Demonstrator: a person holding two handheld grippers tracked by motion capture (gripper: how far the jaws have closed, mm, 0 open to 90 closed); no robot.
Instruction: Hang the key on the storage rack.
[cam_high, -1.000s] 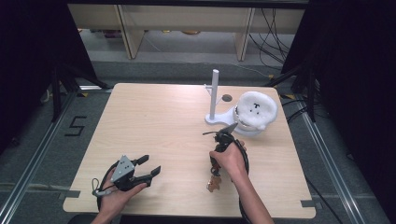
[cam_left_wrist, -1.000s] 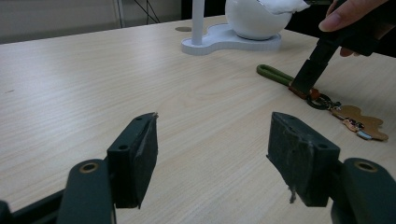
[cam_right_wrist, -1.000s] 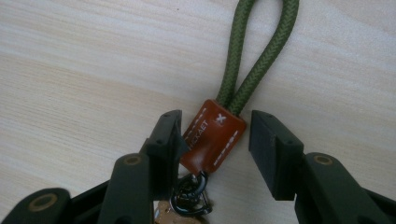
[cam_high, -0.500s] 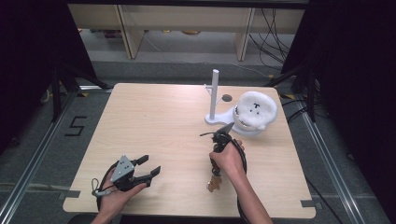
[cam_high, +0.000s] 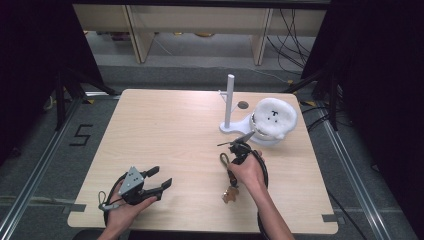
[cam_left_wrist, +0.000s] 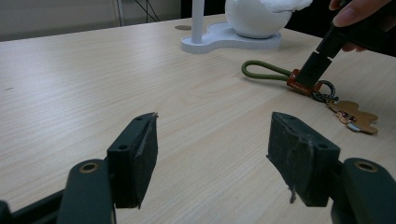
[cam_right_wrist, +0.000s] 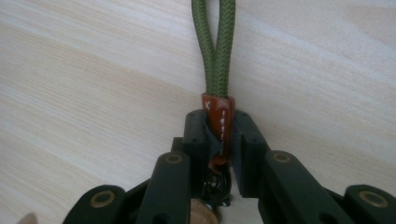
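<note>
At the near edge of the table (cam_high: 165, 125), at about 7 o'clock in the high view, the left gripper (cam_high: 157, 182) rests low in the person's left hand (cam_high: 122, 212). Its jaws stand wide apart with only bare wood between them, and the left gripper view shows the two dark pads (cam_left_wrist: 140, 161) well apart and pointing across the table toward 1 o'clock.

At about 5 o'clock, the right hand (cam_high: 247, 172) holds the right gripper (cam_right_wrist: 219, 135) pointing down at the keychain (cam_high: 227, 175). Its jaws have just been closing and now pinch the brown leather tab (cam_right_wrist: 218, 123) from both sides, the pads pressed against it. The green cord loop (cam_right_wrist: 214, 46) runs out of the tab toward 12 o'clock in the right gripper view and lies flat on the wood. Below the tab a metal ring (cam_right_wrist: 215, 186) sits between the jaw arms. In the left gripper view the ring joins a tan charm (cam_left_wrist: 357, 119) that lies on the table just beyond the tab.

Farther off, at about 1 o'clock, a white stand (cam_high: 229, 102) rises upright from its flat base. A white fluffy ball (cam_high: 274, 117) sits on that base just beside the post, at its 3 o'clock.
</note>
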